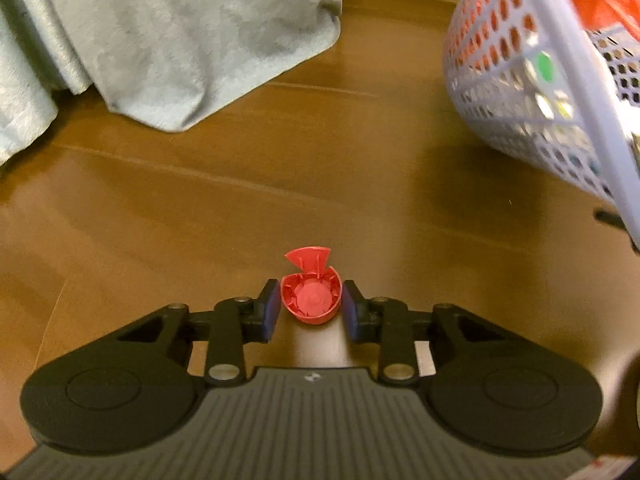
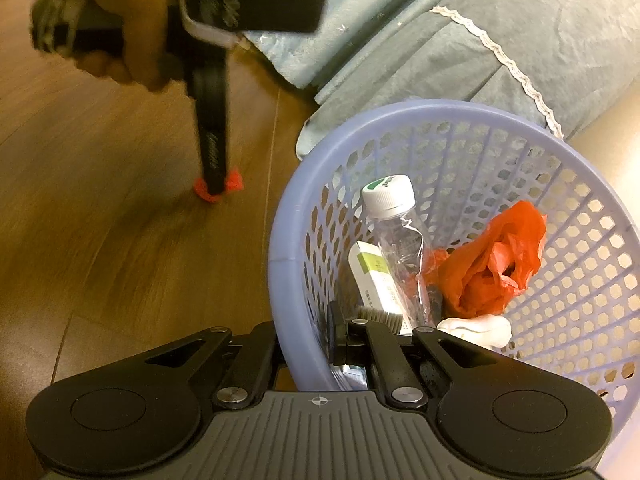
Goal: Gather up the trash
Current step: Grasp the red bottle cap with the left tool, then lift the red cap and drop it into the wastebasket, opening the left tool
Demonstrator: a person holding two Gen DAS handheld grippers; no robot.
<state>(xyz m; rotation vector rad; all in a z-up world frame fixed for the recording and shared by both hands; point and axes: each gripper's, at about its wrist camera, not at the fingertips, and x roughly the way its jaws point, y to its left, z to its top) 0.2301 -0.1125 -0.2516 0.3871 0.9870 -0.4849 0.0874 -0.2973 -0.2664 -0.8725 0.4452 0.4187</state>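
Left wrist view, lower centre: left gripper pads closing on red cap, looking clamped; should be lifting straight. Right gripper pinching basket rim, holding steady.

Right gripper clamped on the near rim of a lilac mesh basket; inside, clear bottle, red plastic bag, white-green carton; left gripper, hand-held, at a red cap on wooden floor

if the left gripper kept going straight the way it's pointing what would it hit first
Probably the wooden floor. The left gripper points steeply down with the red cap already between its pads, which look pressed on it; the cap appears to sit on the floor.
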